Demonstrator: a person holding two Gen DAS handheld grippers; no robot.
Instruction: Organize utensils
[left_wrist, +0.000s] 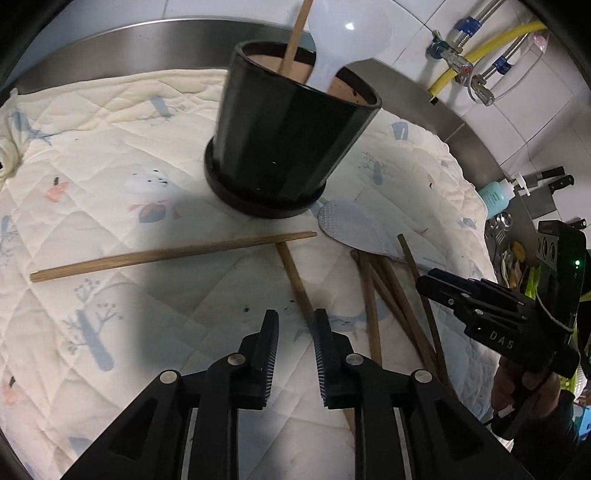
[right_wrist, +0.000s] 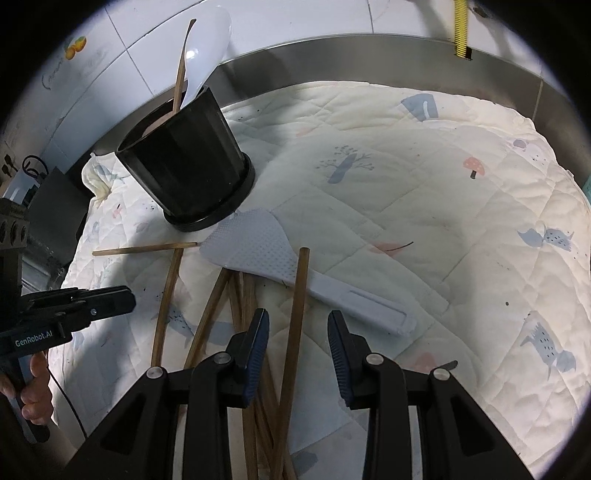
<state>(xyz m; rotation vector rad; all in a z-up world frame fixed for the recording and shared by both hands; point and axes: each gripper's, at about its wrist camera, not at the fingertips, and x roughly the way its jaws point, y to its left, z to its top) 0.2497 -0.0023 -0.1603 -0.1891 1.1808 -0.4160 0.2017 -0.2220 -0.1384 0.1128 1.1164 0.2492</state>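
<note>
A black pot (left_wrist: 291, 140) stands on the quilted cloth (left_wrist: 110, 147) and holds a white spoon (left_wrist: 343, 44) and one wooden chopstick (left_wrist: 295, 37); it also shows in the right wrist view (right_wrist: 184, 162). Several wooden chopsticks (right_wrist: 240, 314) and a white rice paddle (right_wrist: 258, 251) lie loose on the cloth. One chopstick (left_wrist: 173, 254) lies apart at the left. My left gripper (left_wrist: 295, 332) is open above a chopstick (left_wrist: 295, 280). My right gripper (right_wrist: 298, 328) is open, with a chopstick (right_wrist: 297, 314) between its fingers, not clamped.
A steel rim (left_wrist: 147, 48) borders the cloth, with a tiled wall behind. Hoses and valves (left_wrist: 465, 62) hang at the back right. A blue soap bottle (left_wrist: 495, 195) and knives (left_wrist: 554, 181) stand to the right.
</note>
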